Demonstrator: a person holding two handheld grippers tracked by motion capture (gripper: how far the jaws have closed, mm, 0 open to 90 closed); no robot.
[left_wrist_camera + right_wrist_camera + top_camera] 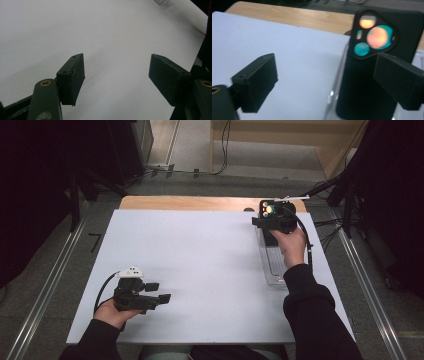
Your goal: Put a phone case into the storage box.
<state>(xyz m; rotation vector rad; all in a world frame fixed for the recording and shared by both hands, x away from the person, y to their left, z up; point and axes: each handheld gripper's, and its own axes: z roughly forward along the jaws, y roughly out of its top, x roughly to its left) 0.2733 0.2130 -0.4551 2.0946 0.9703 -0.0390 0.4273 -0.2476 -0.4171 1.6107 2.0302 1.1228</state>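
Note:
A black phone (362, 82) with a three-cornered camera patch of orange and teal lenses (373, 35) stands upright in a clear tray (332, 97). My right gripper (324, 67) is open and wide, and its right finger (402, 80) is in front of the phone's right side; nothing is pressed between the pads. In the high view the phone (268, 210) rises at the far right under my right gripper (272, 221). My left gripper (158, 292) rests low at the near left, open and empty (116, 67) over the white sheet.
A white sheet (200, 270) covers most of the wooden table (200, 202). The long clear tray (272, 270) lies along the sheet's right side under my right forearm. Cables (330, 227) and dark stands ring the table on the floor.

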